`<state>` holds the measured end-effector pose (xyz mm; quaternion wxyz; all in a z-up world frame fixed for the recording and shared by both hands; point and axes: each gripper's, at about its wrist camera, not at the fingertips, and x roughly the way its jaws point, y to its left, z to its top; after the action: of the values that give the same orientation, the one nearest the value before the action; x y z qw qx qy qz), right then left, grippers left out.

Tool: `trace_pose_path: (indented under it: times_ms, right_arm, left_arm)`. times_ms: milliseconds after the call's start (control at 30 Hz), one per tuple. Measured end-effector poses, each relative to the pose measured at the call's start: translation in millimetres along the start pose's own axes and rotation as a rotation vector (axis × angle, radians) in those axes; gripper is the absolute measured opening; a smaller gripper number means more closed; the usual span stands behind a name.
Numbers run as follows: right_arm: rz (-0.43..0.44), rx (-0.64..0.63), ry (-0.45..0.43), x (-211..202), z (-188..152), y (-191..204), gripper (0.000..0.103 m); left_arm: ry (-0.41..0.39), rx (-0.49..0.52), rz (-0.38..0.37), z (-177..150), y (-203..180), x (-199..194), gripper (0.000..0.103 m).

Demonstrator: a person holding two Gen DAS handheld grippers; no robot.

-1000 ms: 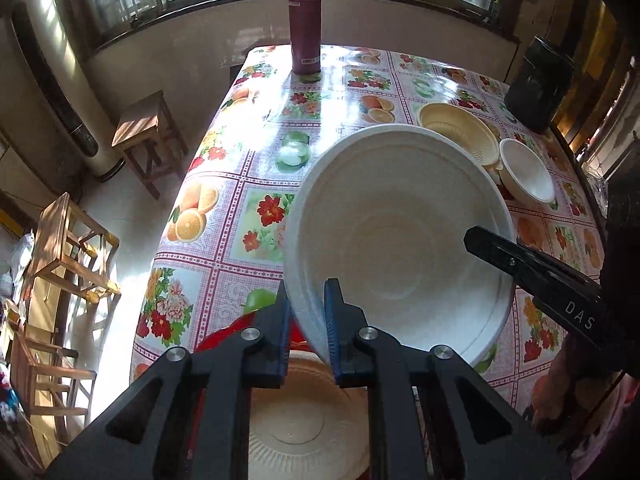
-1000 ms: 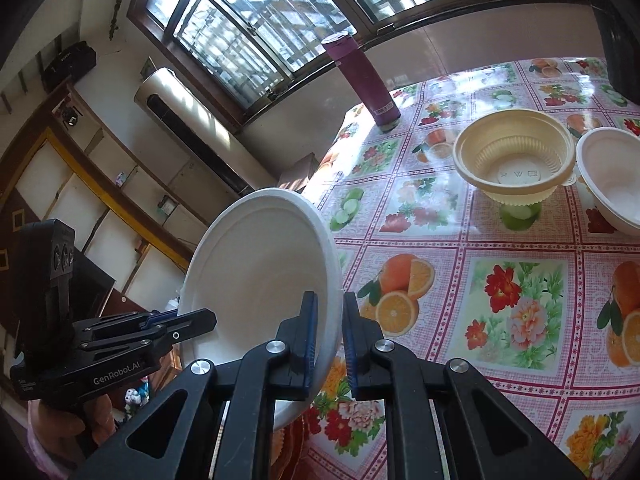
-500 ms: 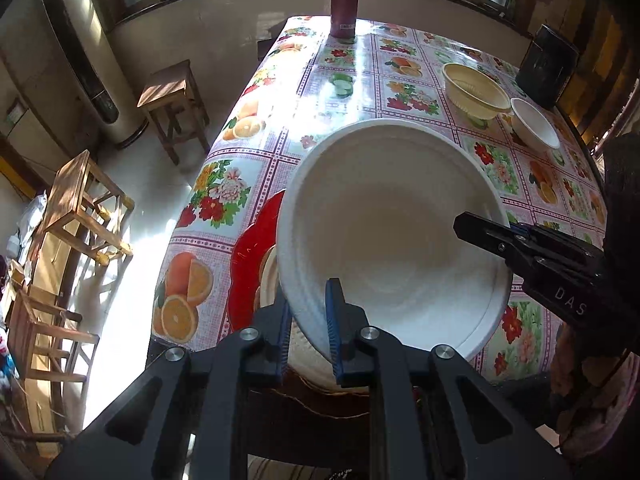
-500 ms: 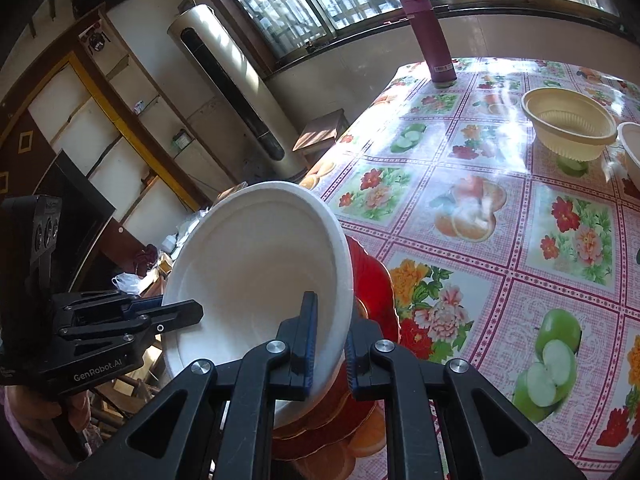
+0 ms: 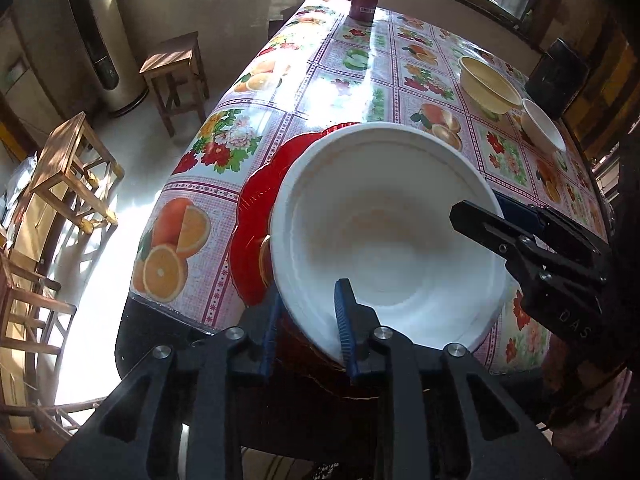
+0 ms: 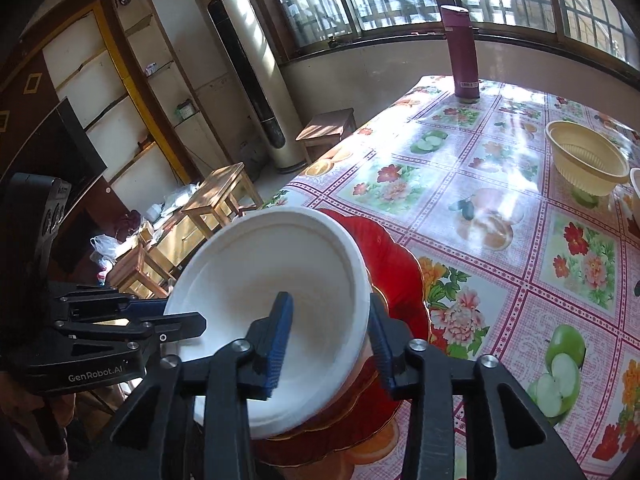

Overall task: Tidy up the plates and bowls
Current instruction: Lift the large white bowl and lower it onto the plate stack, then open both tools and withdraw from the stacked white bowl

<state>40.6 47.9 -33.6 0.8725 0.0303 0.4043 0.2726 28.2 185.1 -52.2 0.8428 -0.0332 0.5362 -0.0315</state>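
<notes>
Sunlit room w/ barred windows; a bench [image 6: 500, 208] under a fruit-and-flower oilcloth carries the things. At its near corner sits a stack of red plates [image 6: 394, 264] w/ gold-edged ones below. The white bowl [image 5: 384, 232] rests tilted on top of that stack, rim leaning toward the bench edge. Left gripper [image 5: 306, 330] straddles the bowl's near rim, one blue pad inside, one outside; its jaws are opening, pads off the rim, so released. Right gripper [image 6: 330, 340] straddles the opposite rim the same way, jaws opening too, gap visible both sides of the rim. Further along the bench: a cream ribbed bowl [image 6: 586, 162] and, just beside it, a small white bowl [image 5: 542, 126]. A maroon flask [image 6: 460, 54] stands upright at the far end by the window. Wooden stools [image 5: 176, 74] stand on the floor beside the bench, near a tall standing AC unit [image 6: 248, 88].
</notes>
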Motion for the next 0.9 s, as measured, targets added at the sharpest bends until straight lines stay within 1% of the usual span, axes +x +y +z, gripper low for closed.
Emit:
trace_pose_path:
  times_ms: [33, 67, 100, 200, 267, 300, 333, 367, 400, 467, 567, 633, 733, 900]
  right_arm:
    - [0.0, -0.008, -0.02, -5, 1, 1, 0.067]
    - [-0.003, -0.019, -0.039, -11, 2, 2, 0.07]
    - [-0.002, -0.033, -0.058, -17, 3, 3, 0.071]
    - [-0.006, -0.049, -0.152, -41, 7, -4, 0.076]
    - [-0.014, -0.024, -0.233, -58, 7, -17, 0.091]
    - [-0.023, -0.01, -0.264, -65, 6, -25, 0.093]
    - [-0.035, 0.004, -0.286, -70, 6, -34, 0.098]
    - [-0.05, 0.023, -0.303, -75, 5, -46, 0.101]
    - [-0.068, 0.049, -0.315, -78, 4, -59, 0.103]
    - [-0.101, 0.111, -0.32, -84, 1, -89, 0.103]
    - [-0.145, 0.212, -0.306, -91, -8, -141, 0.103]
    - [-0.178, 0.271, -0.303, -100, -14, -177, 0.103]
    - [-0.202, 0.355, -0.305, -116, -20, -225, 0.103]
    - [-0.214, 0.486, -0.373, -151, -33, -296, 0.103]
  left_arm:
    - [-0.012, -0.004, -0.004, -1, 1, -3, 0.062]
    - [-0.028, -0.006, -0.012, -2, 2, -7, 0.09]
    - [-0.052, -0.011, -0.02, -4, 3, -13, 0.092]
    - [-0.145, -0.023, -0.041, -6, 3, -36, 0.092]
    - [-0.232, -0.031, -0.06, -6, 0, -55, 0.092]
    - [-0.278, -0.029, -0.074, -5, -4, -64, 0.092]
    - [-0.32, -0.023, -0.095, -3, -10, -72, 0.093]
    - [-0.354, -0.017, -0.122, 0, -18, -78, 0.098]
    - [-0.377, -0.013, -0.153, 2, -27, -82, 0.103]
    - [-0.405, 0.009, -0.227, 9, -48, -86, 0.103]
    - [-0.394, 0.067, -0.307, 24, -89, -80, 0.103]
    - [-0.362, 0.098, -0.35, 34, -117, -71, 0.103]
    - [-0.312, 0.121, -0.375, 51, -155, -53, 0.103]
    - [-0.247, 0.13, -0.371, 71, -205, -24, 0.103]
